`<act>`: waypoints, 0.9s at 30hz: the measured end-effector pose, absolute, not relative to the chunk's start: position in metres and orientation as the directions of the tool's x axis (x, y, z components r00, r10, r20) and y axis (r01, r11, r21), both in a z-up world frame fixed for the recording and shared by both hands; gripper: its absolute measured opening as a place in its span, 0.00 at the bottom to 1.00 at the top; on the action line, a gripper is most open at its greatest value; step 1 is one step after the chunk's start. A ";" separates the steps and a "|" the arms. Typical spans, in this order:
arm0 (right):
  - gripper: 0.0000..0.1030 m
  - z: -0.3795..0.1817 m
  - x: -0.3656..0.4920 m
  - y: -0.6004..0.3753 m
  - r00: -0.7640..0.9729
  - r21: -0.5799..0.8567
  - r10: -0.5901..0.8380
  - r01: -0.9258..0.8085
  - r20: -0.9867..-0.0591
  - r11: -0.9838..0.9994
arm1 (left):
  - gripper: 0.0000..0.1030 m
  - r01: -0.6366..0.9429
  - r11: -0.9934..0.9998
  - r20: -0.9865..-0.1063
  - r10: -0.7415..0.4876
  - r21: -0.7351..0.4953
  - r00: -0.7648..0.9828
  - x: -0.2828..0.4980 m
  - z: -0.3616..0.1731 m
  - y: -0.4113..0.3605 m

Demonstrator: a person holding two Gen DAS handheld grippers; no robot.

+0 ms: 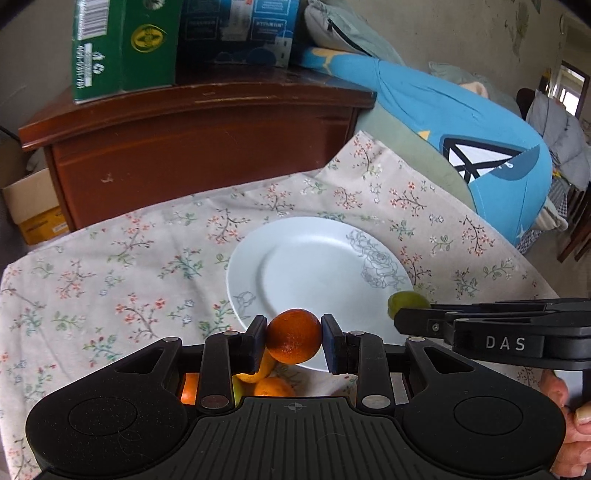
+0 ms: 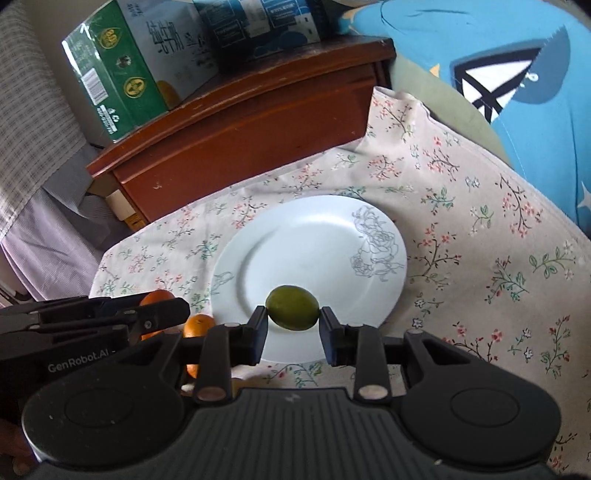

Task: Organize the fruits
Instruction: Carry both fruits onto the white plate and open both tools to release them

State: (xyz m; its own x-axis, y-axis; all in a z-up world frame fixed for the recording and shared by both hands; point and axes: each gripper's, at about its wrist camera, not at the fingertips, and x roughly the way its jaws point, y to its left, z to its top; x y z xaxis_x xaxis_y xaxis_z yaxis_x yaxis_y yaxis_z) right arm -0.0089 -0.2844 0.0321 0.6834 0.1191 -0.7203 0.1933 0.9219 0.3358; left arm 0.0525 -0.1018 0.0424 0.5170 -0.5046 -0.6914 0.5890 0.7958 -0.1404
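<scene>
Two hand-held grippers side by side, both angled downward: the left gripper (image 1: 293,341) clamps an orange (image 1: 293,336), the right gripper (image 2: 293,326) a green fruit (image 2: 292,307); fingers (image 1: 576,417) grip at lower right.

Floral tablecloth (image 1: 110,288), wooden cabinet (image 1: 192,147), green carton (image 1: 122,48), blue cushion (image 1: 461,122)

**A lived-in room in soft daylight**

A dark red-brown wooden cabinet (image 1: 207,147) with a scratched front stands behind the bench, which is covered by a beige cloth with small flower branches (image 1: 122,266). On the cabinet top stand a green carton box (image 1: 122,48) and a dark blue box (image 1: 236,29). At the right lies a big bright blue cushion (image 1: 461,125). The pale wall (image 1: 461,33) looks stained. Daylight enters by a far doorway (image 1: 572,88).
</scene>
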 end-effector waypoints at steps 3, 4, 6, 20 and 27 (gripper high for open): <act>0.29 0.023 -0.004 -0.289 0.670 0.362 0.136 0.210 -0.730 0.908 | 0.28 0.601 0.787 -0.698 -0.508 -0.138 0.505 0.057 0.034 -0.113; 0.29 0.021 -0.003 -0.289 0.668 0.356 0.132 0.210 -0.732 0.911 | 0.28 0.603 0.786 -0.700 -0.508 -0.137 0.502 0.058 0.032 -0.115; 0.29 0.017 0.000 -0.289 0.665 0.344 0.125 0.210 -0.737 0.915 | 0.28 0.603 0.786 -0.709 -0.502 -0.136 0.495 0.062 0.026 -0.120; 0.32 -0.003 0.014 -0.295 0.640 0.359 0.129 0.244 -0.758 0.901 | 0.35 0.590 0.793 -0.718 -0.500 -0.154 0.485 0.069 0.013 -0.129; 0.33 0.001 0.013 -0.297 0.662 0.374 0.128 0.245 -0.739 0.894 | 0.62 0.564 0.816 -0.691 -0.479 -0.124 0.541 0.061 0.027 -0.122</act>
State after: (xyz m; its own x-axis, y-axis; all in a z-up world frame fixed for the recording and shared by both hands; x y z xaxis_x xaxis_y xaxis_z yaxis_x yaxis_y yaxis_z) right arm 0.0129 -0.2965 0.0013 0.6619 0.1281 -0.7386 0.2447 0.8944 0.3744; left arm 0.0613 -0.1220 0.0270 0.5409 -0.4794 -0.6911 0.5645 0.8161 -0.1242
